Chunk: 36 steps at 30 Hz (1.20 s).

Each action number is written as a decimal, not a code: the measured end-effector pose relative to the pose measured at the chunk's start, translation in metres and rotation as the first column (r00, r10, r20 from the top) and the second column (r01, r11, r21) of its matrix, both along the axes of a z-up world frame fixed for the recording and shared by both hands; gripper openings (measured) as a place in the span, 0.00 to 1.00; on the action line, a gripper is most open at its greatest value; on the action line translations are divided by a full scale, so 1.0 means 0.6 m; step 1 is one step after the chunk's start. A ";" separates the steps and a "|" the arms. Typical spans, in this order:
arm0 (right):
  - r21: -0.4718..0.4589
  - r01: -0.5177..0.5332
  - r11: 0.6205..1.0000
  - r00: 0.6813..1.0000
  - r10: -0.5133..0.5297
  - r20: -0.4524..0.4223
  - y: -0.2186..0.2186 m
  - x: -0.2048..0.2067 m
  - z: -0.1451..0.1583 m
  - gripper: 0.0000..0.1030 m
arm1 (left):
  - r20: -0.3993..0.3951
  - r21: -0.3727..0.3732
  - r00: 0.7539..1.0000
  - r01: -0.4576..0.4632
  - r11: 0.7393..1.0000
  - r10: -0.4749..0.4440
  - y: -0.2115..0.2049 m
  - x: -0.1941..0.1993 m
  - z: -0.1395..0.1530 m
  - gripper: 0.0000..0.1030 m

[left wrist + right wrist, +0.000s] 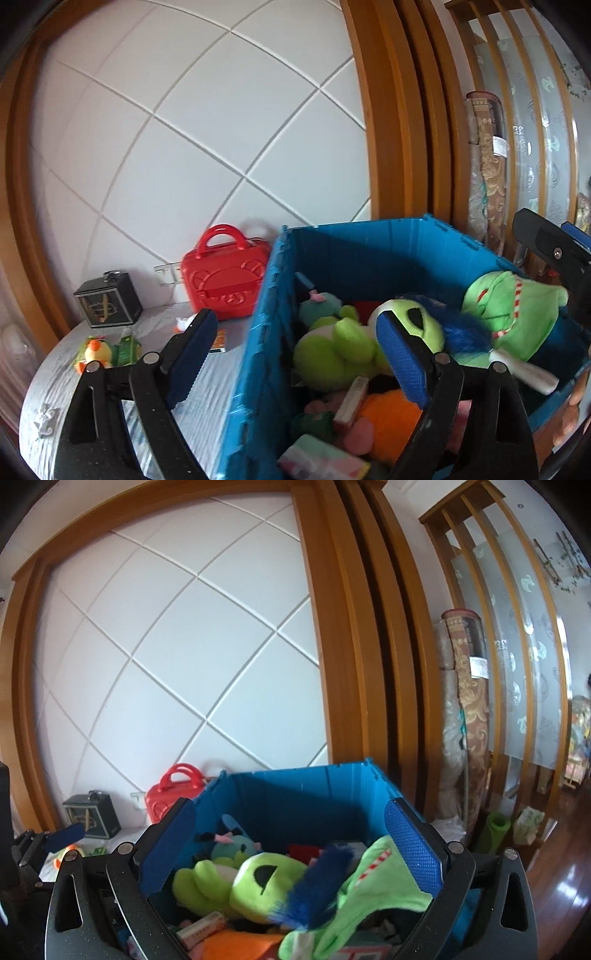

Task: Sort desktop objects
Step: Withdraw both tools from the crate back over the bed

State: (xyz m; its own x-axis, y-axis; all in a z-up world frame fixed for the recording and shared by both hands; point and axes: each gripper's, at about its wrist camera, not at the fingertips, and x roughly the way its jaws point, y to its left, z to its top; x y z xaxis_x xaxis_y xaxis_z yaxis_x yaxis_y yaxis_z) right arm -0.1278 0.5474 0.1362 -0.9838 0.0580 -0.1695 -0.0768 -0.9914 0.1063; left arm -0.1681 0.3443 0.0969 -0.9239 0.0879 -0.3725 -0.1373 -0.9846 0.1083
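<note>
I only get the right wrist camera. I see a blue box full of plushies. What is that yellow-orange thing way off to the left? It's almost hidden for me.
Observer: In the left wrist view it is a small yellow and orange plush toy lying on the grey table, outside the blue box.
Operator: Is anything next to it?
Observer: Yes, a small green packet lies right beside it.
Operator: Is there more stuff on the table?
Observer: A crumpled white scrap sits near the table's front edge.
Operator: Is the left gripper holding something?
Observer: No, the left gripper is open, one finger over the table, the other over the box.
</note>
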 end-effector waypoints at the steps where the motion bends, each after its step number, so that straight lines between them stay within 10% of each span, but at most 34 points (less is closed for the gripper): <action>1: -0.005 -0.012 1.000 1.000 0.012 -0.001 -0.007 0.000 -0.004 1.00 | -0.005 -0.001 1.000 -0.017 1.000 0.017 -0.013 0.006 -0.003 0.86; 20: 0.081 -0.295 0.952 0.955 0.296 0.003 -0.363 -0.037 -0.007 1.00 | 0.057 0.086 0.967 -0.253 0.964 0.248 -0.433 0.001 -0.068 0.86; 36: 0.064 -0.157 0.986 0.938 0.128 0.323 -0.599 -0.264 -0.140 1.00 | 0.322 0.125 0.913 -0.303 0.945 0.251 -0.756 -0.208 -0.222 0.86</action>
